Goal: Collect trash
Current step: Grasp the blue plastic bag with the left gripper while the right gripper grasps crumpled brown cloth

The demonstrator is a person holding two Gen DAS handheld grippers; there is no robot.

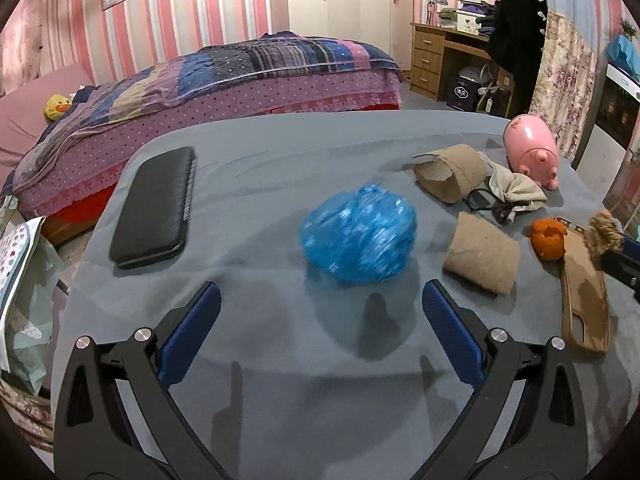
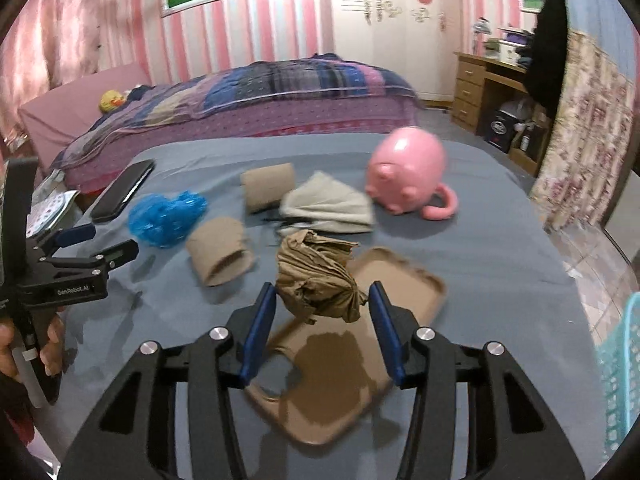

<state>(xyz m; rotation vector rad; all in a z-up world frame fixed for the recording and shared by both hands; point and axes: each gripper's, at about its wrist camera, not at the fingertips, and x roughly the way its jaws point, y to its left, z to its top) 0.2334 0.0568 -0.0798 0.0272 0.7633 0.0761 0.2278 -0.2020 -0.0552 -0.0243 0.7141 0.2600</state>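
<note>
A crumpled blue plastic bag lies on the grey table just ahead of my left gripper, which is open and empty. Two cardboard rolls and an orange peel lie to its right. My right gripper is shut on a crumpled brown paper wad, held above a brown phone case. The blue bag and both rolls also show in the right wrist view. The left gripper shows at the left edge there.
A black wallet-like case, a pink pig-shaped mug, and a grey cloth pouch lie on the table. A teal basket stands at the right edge. A bed is behind the table.
</note>
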